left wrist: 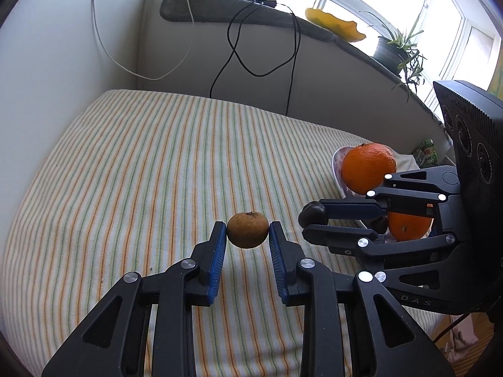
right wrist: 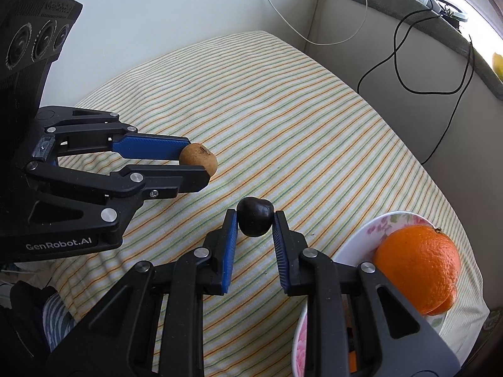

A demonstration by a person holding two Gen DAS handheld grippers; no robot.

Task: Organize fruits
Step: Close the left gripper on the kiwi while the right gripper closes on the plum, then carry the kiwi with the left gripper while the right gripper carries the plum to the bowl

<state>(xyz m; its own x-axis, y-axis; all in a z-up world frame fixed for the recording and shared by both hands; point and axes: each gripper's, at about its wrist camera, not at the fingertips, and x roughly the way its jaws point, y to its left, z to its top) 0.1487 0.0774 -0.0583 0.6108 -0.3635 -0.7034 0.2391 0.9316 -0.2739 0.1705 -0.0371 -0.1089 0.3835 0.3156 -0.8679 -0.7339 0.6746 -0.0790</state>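
Note:
My left gripper (left wrist: 247,230) is shut on a small brown round fruit (left wrist: 247,230) and holds it above the striped cloth (left wrist: 141,163); it also shows in the right wrist view (right wrist: 198,161), gripping the brown fruit (right wrist: 201,157). My right gripper (right wrist: 254,218) is shut on a small dark, almost black fruit (right wrist: 254,216); in the left wrist view the right gripper (left wrist: 311,218) holds the dark fruit (left wrist: 312,215) left of a flowered plate (right wrist: 361,238). A large orange (right wrist: 416,267) lies on the plate. A second orange (left wrist: 408,224) lies behind the right gripper.
The striped cloth covers the table, which sits in a corner against white walls. Black and white cables (left wrist: 239,53) hang down the back wall. The window ledge holds a yellow dish (left wrist: 336,23) and a potted plant (left wrist: 399,48).

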